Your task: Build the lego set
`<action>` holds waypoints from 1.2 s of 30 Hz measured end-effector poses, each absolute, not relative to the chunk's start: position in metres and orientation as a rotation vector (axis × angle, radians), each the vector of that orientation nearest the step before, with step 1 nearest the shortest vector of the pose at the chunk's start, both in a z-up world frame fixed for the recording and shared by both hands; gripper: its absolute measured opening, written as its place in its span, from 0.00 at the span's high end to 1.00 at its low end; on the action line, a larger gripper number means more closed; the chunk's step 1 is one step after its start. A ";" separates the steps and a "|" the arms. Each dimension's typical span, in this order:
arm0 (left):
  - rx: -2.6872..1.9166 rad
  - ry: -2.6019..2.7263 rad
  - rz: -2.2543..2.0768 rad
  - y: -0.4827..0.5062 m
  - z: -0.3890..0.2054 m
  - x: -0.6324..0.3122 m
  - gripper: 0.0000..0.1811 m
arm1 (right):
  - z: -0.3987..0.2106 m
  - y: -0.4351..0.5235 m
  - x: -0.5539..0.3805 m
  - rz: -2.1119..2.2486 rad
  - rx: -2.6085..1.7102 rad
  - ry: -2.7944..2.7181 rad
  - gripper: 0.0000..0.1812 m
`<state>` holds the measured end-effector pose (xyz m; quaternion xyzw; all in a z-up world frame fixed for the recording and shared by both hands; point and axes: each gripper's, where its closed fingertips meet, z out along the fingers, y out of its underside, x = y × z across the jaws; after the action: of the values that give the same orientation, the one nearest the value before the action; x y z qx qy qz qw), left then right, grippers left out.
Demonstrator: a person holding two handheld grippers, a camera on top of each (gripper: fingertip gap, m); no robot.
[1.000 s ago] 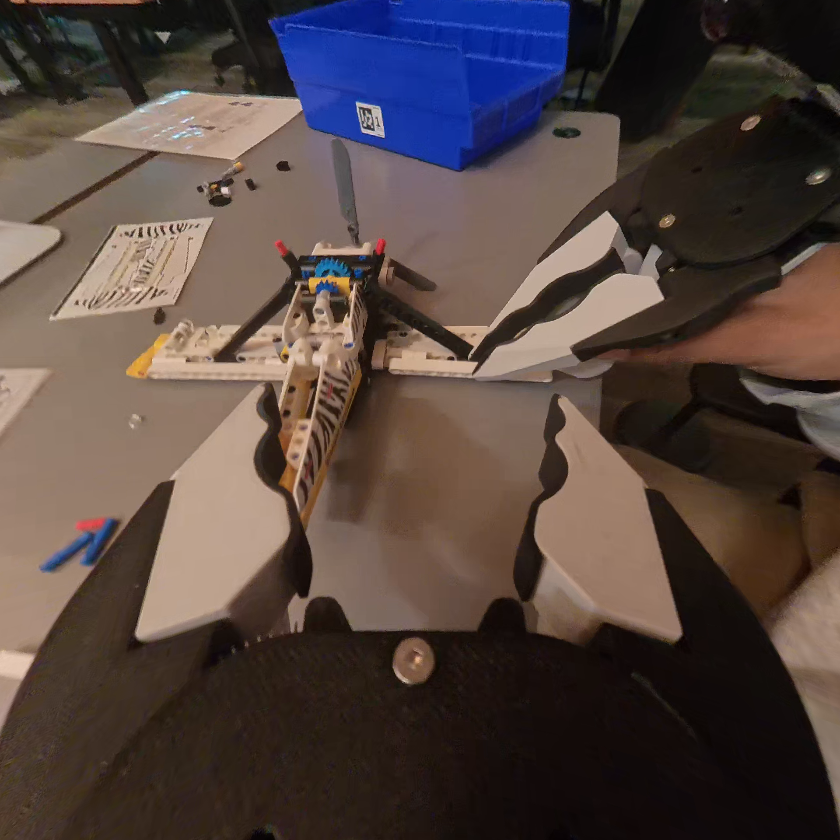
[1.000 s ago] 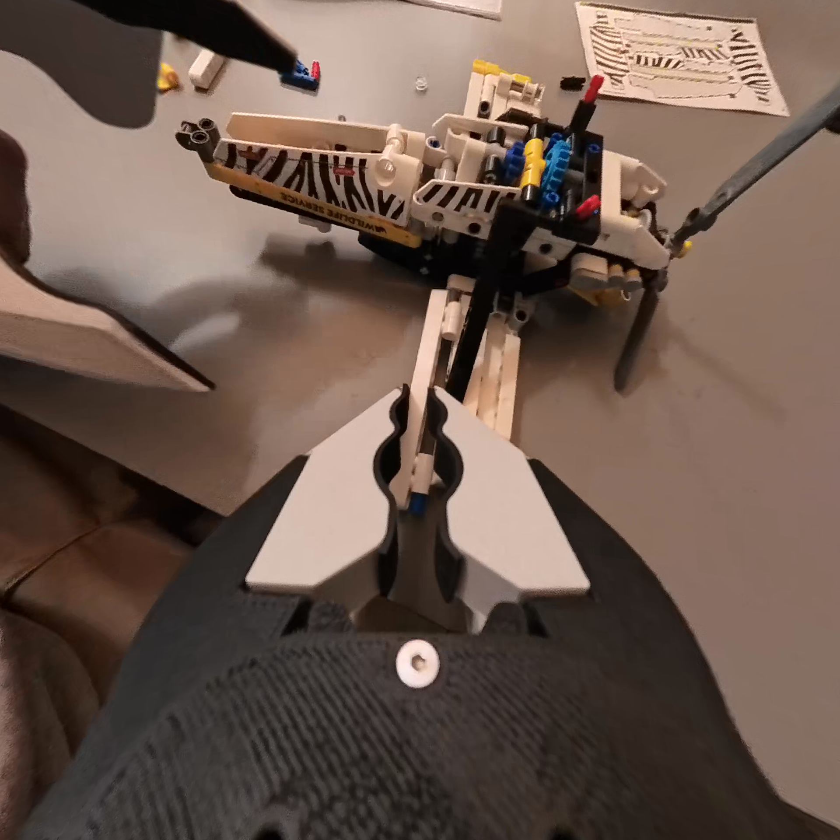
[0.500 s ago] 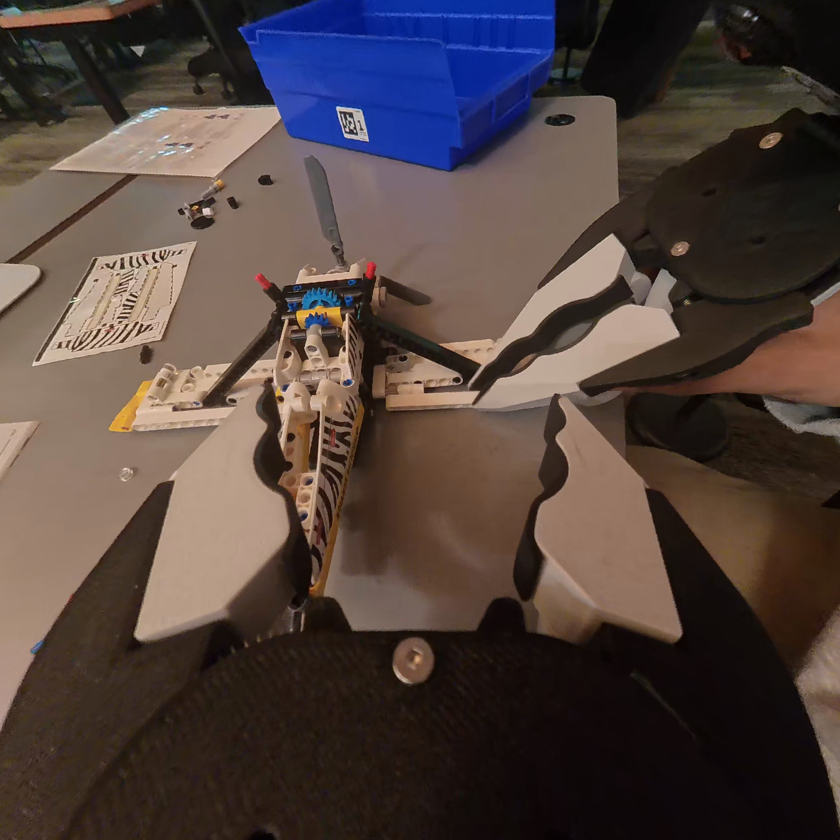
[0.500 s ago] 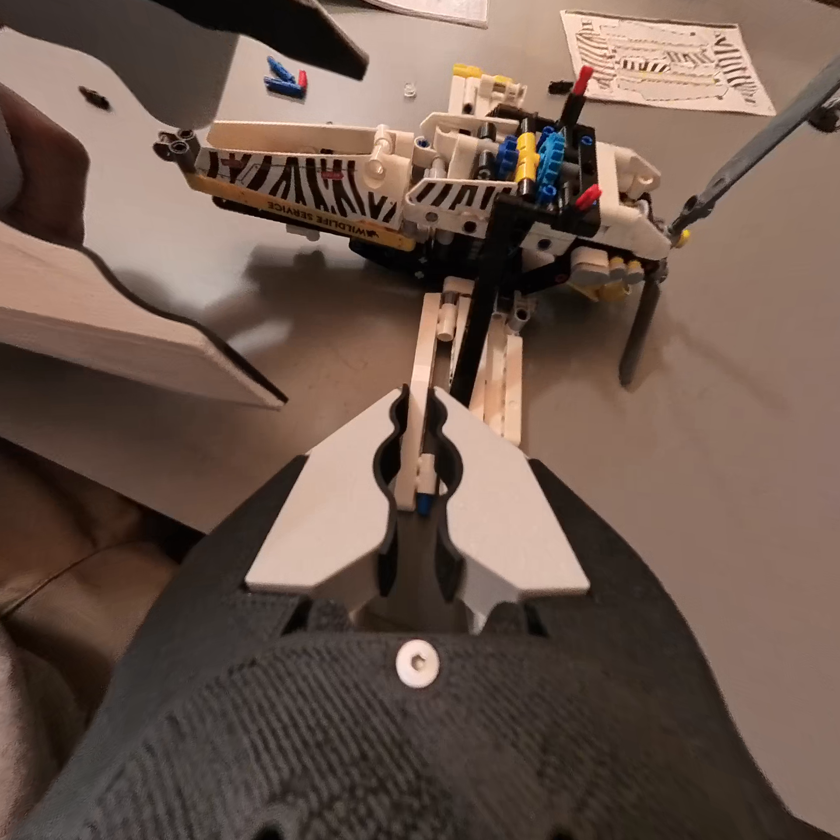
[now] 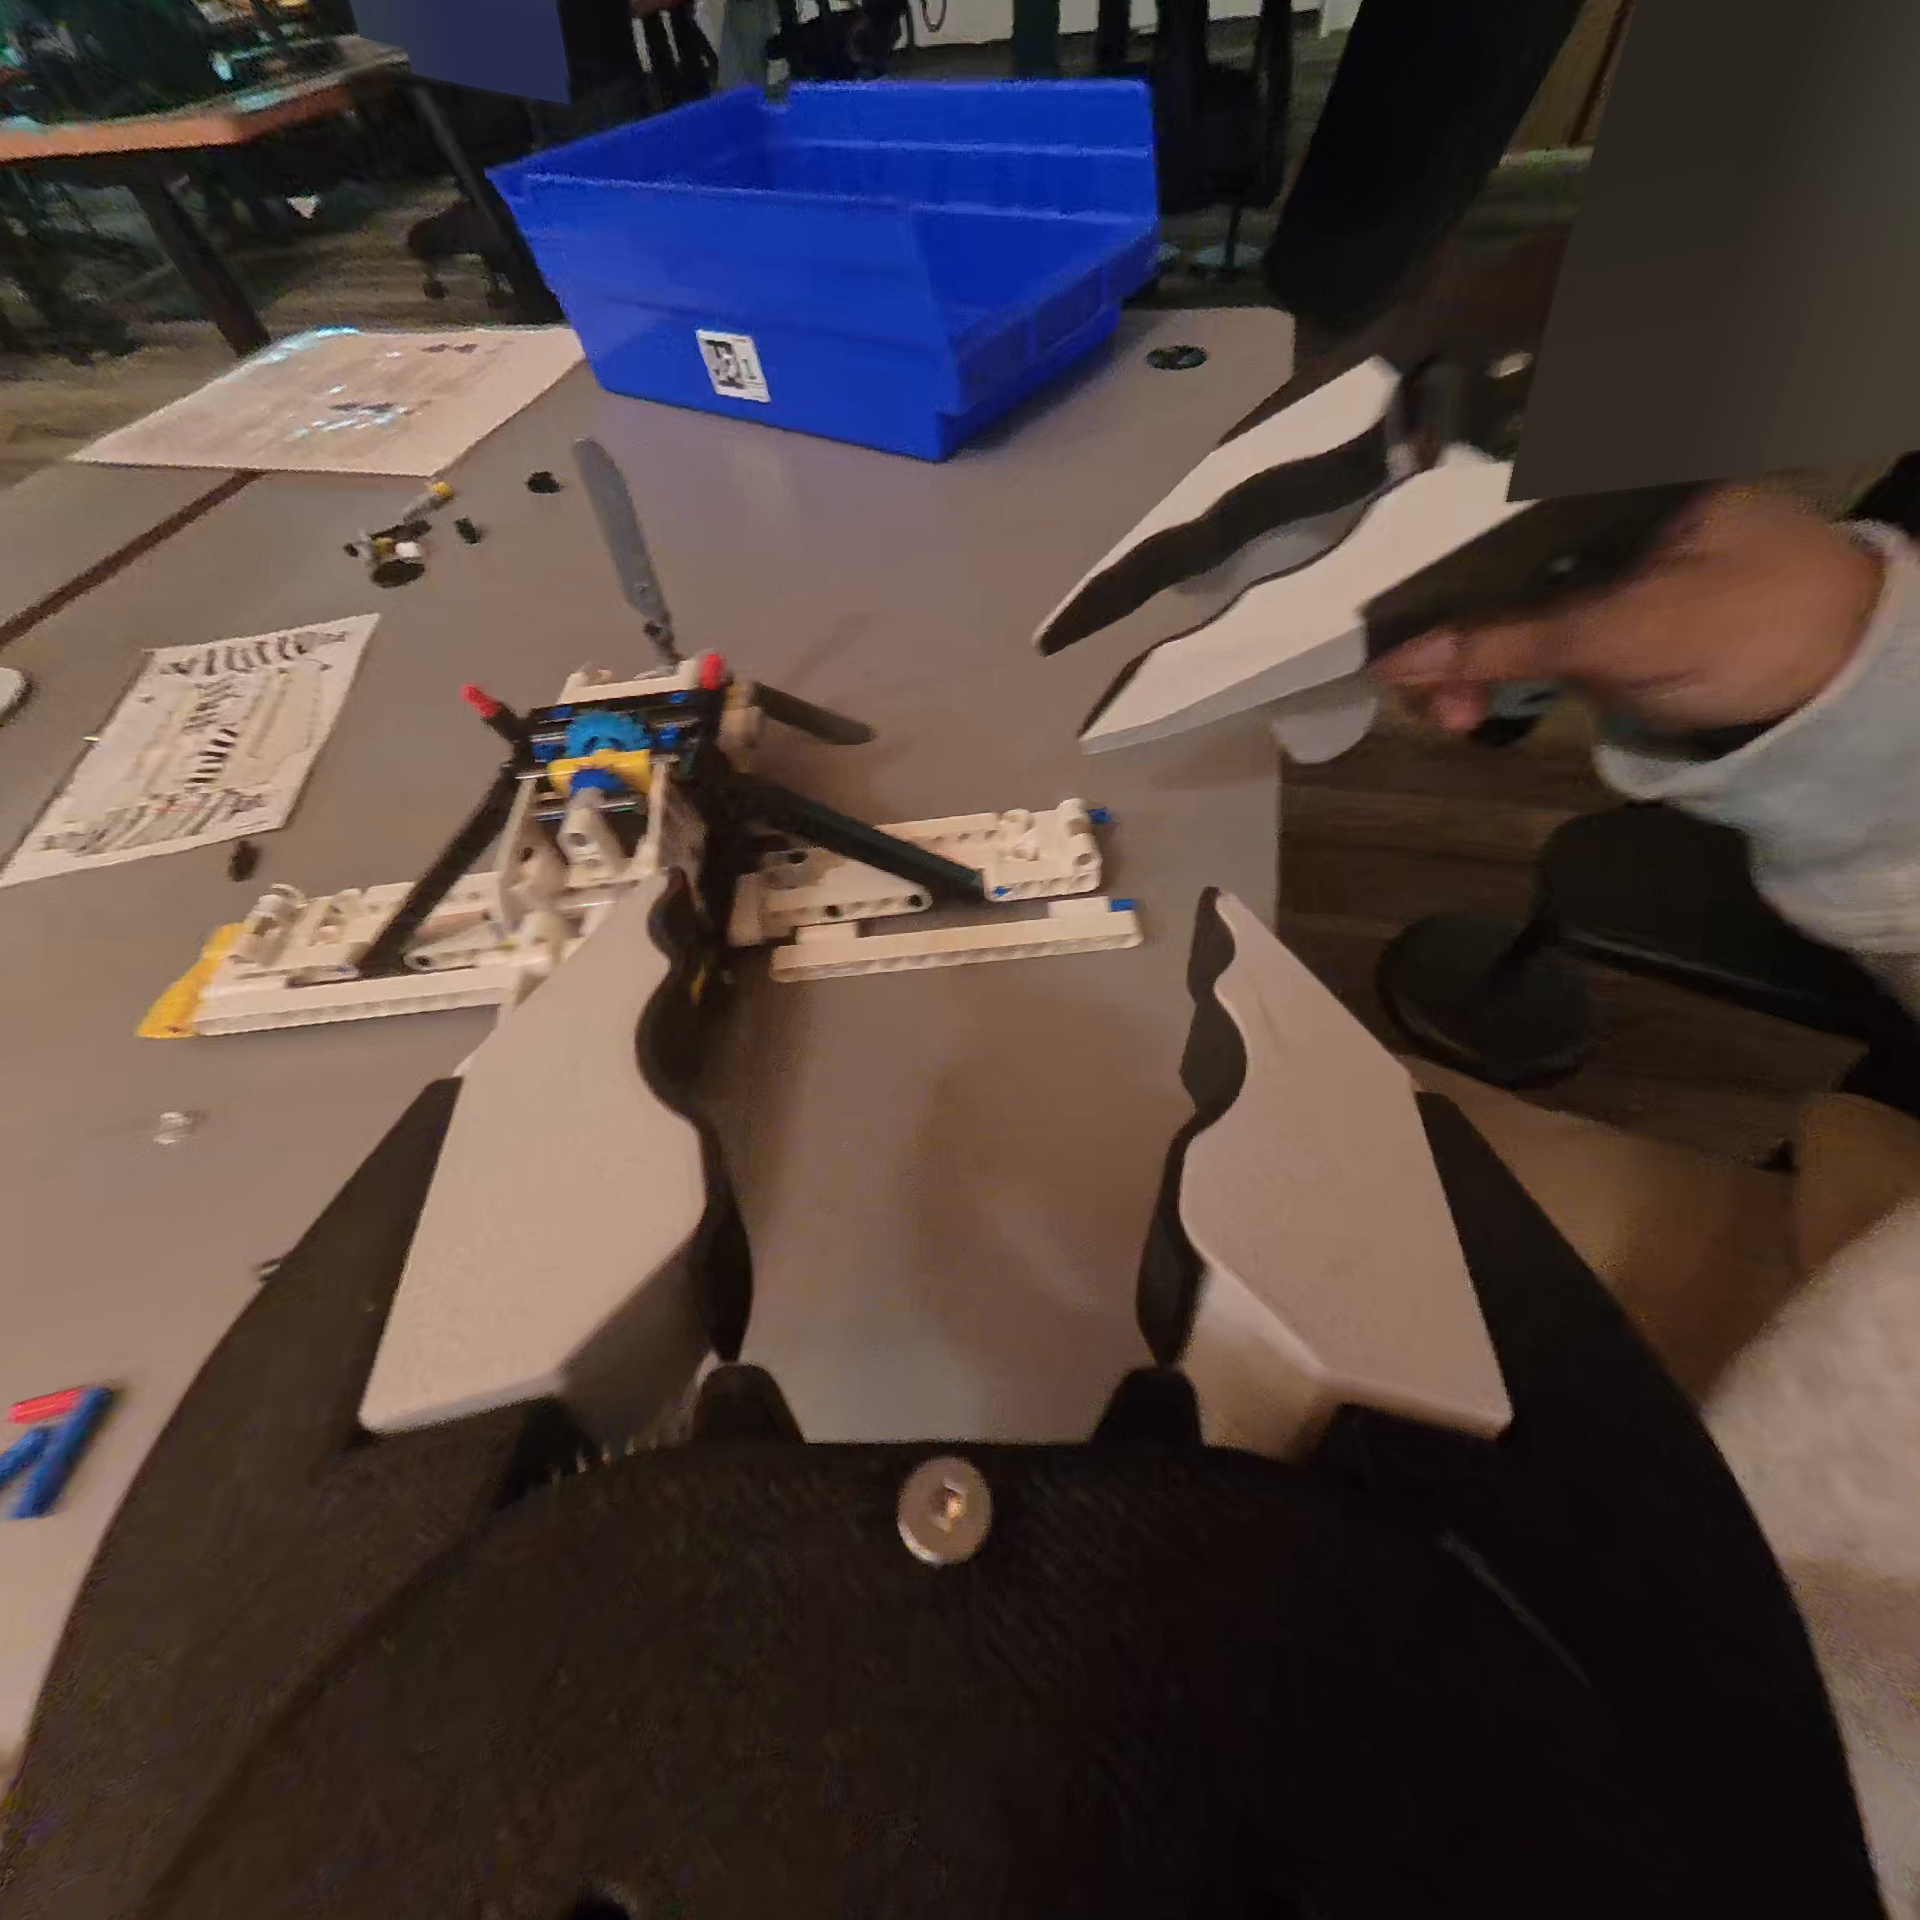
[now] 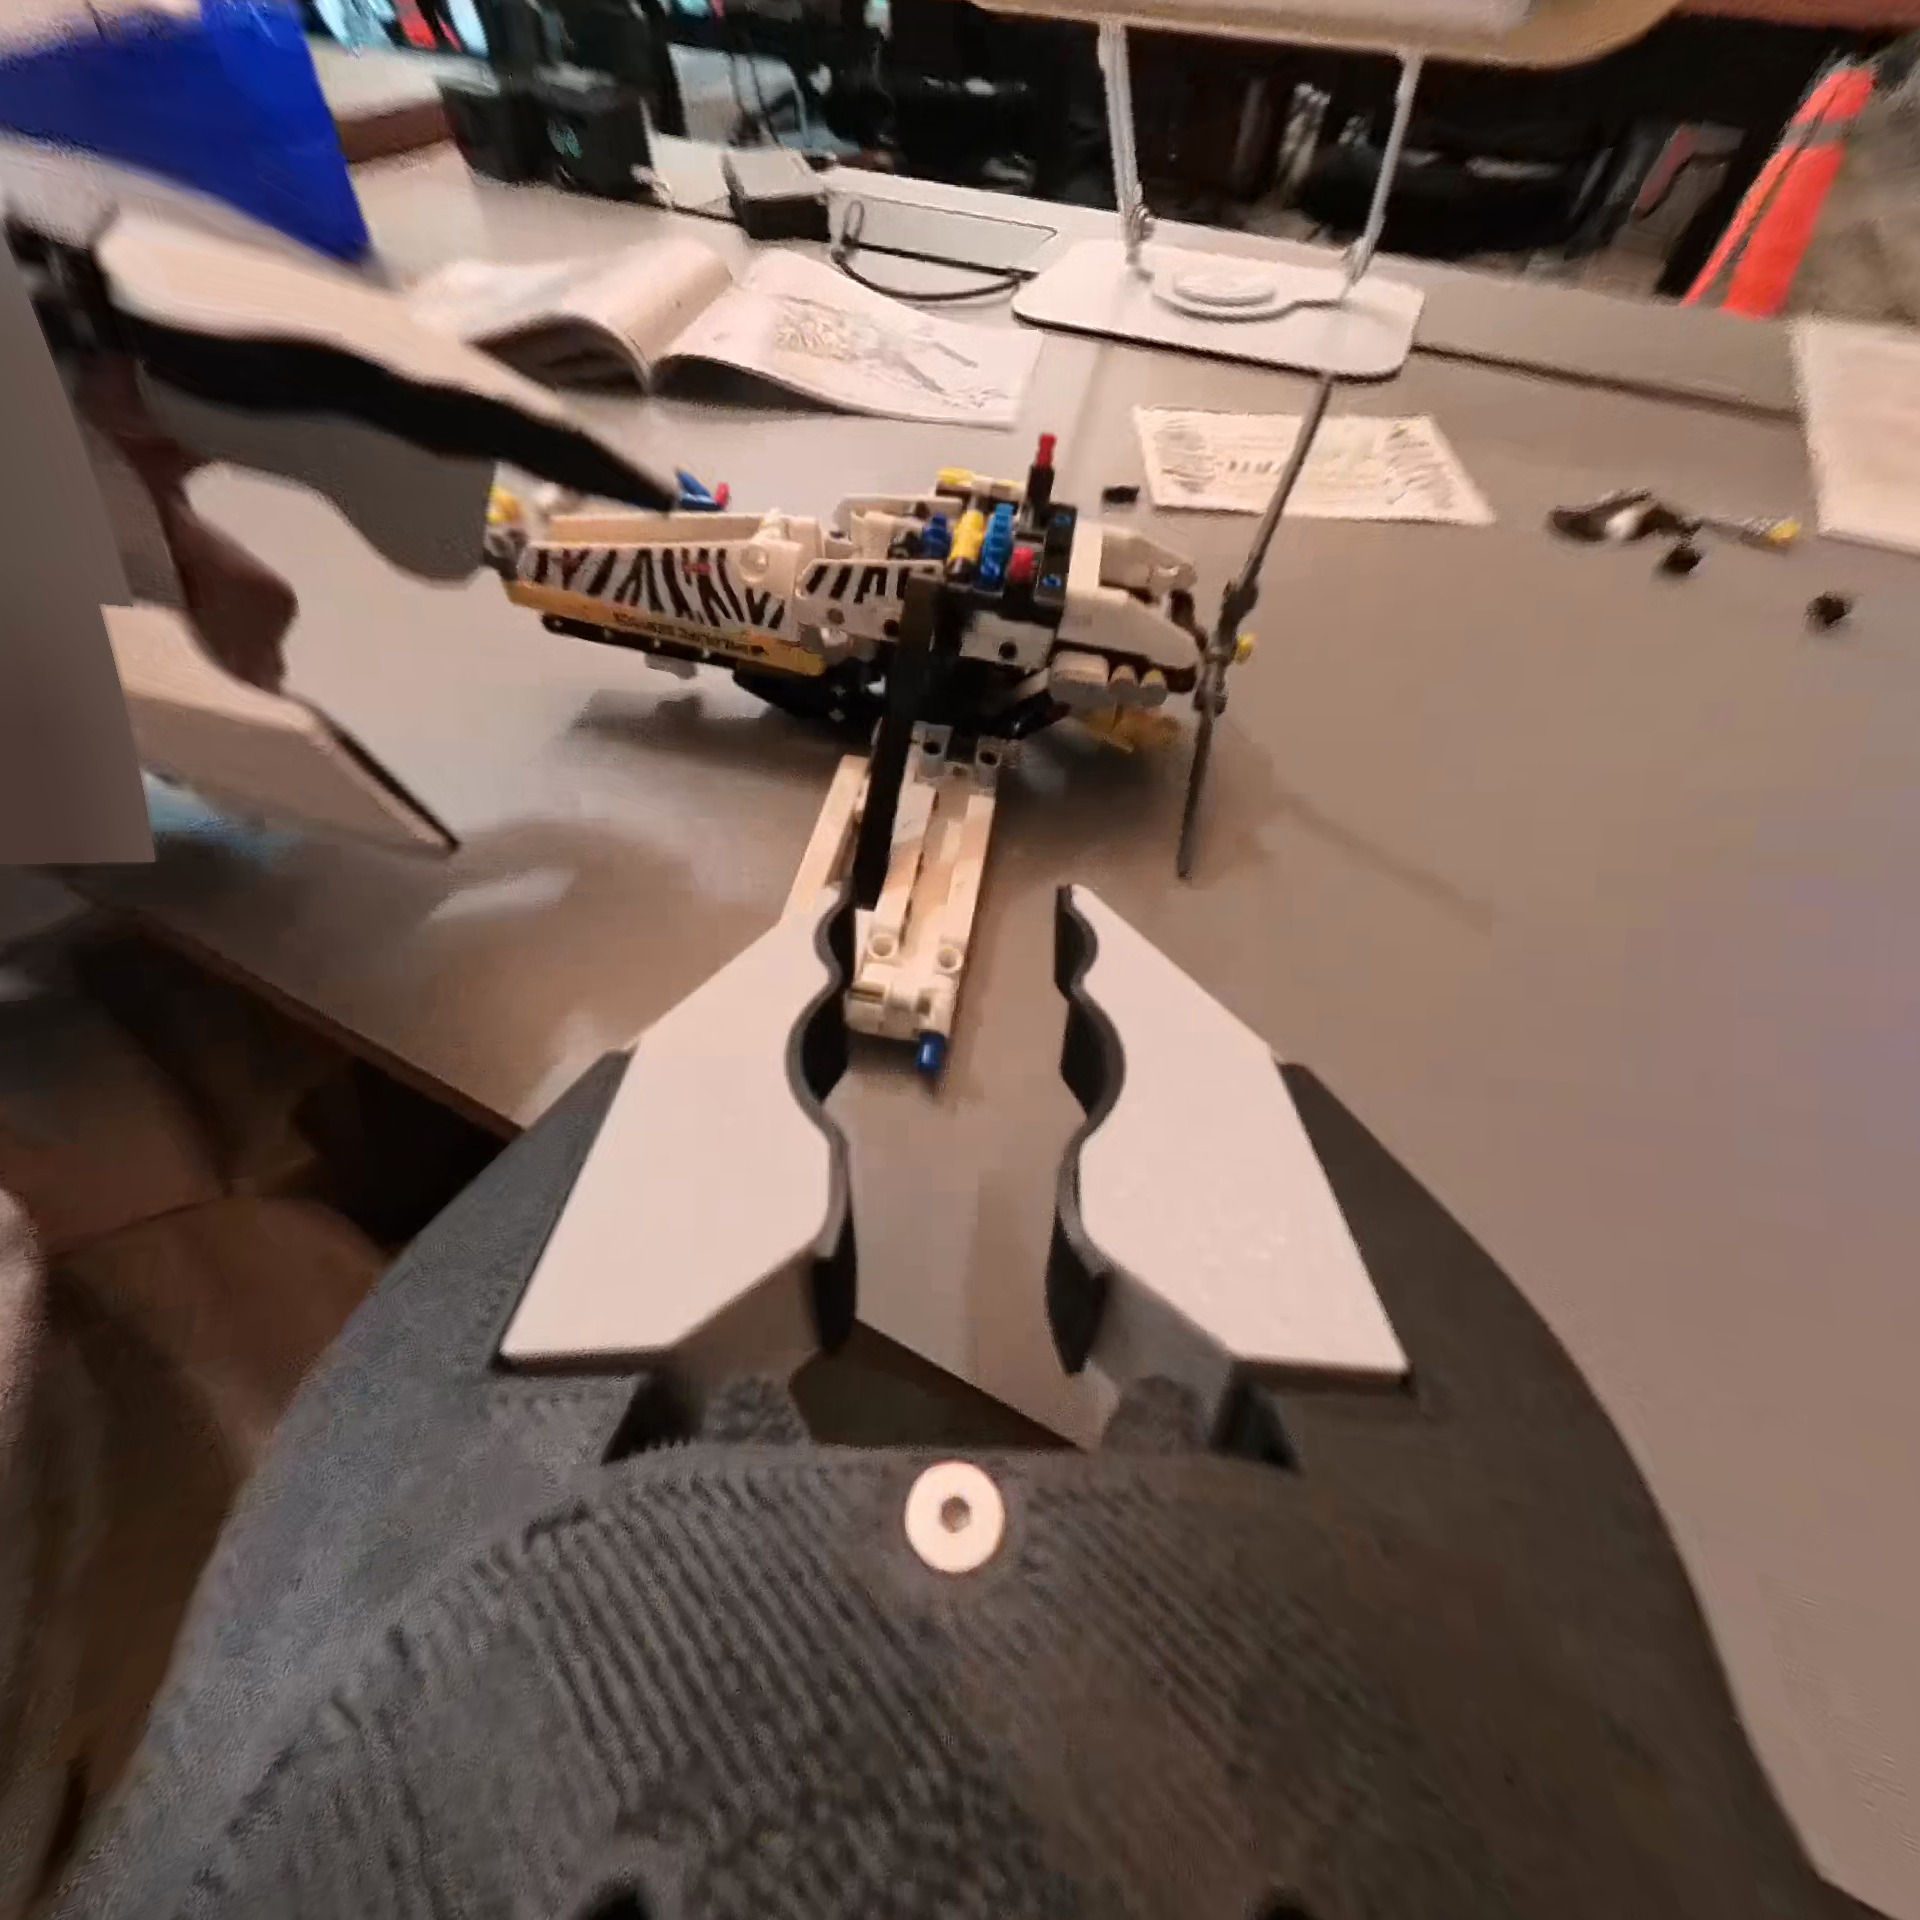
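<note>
The lego plane (image 5: 623, 810), white with zebra stripes, a yellow belly and a grey propeller, lies on the grey table (image 5: 935, 1143). It also shows in the right wrist view (image 6: 883, 592). My left gripper (image 5: 935, 925) is open and empty just behind the plane, and its left finger (image 5: 561, 1143) hides the tail. It also shows in the right wrist view (image 6: 556, 665), open around the tail end. My right gripper (image 6: 948, 909) is open, with the white wing tip (image 6: 909, 977) lying loose between its fingers. In the left wrist view it (image 5: 1065, 691) hangs above the right wing (image 5: 966, 883).
A blue bin (image 5: 831, 260) stands at the table's back. A sticker sheet (image 5: 197, 748), a paper sheet (image 5: 332, 416), small loose parts (image 5: 400, 540) and blue and red pins (image 5: 52, 1444) lie to the left. An open booklet (image 6: 769, 332) and a metal stand base (image 6: 1216, 301) lie beyond. The table edge (image 5: 1278, 831) is close on the right. The lego plane (image 5: 623, 810) lies some 6 cm from my left tips, 11 cm from my right tips. Look for it in the right wrist view (image 6: 911, 560) too.
My right gripper has opened, let go of the wing tip and lifted up and back from it. My left gripper stays open and has shifted so its left finger covers the tail.
</note>
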<state>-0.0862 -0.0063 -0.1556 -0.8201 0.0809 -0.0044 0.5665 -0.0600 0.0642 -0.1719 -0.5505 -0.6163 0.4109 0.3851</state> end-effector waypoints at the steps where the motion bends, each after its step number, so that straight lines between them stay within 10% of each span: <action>1: -1.931 0.174 -0.024 -0.006 -0.157 -0.079 0.51 | -0.174 0.064 -0.061 1.132 -1.438 -1.558 0.77; 20: -2.325 0.027 -0.096 0.014 -0.223 -0.066 0.42 | -0.214 0.053 -0.074 0.986 -1.497 -1.757 0.65; 31: -2.129 0.082 -0.341 -0.001 -0.185 -0.054 0.54 | -0.174 0.020 -0.064 1.043 -1.310 -1.675 0.89; 36: -2.121 0.042 -0.102 -0.003 -0.155 -0.120 0.55 | -0.206 0.003 -0.062 0.977 -1.411 -1.730 0.85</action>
<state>-0.1195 -0.0033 -0.1548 -0.8720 0.0175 -0.0418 0.4874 -0.0623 0.0027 -0.2060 -0.5436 -0.6662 0.3763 0.3451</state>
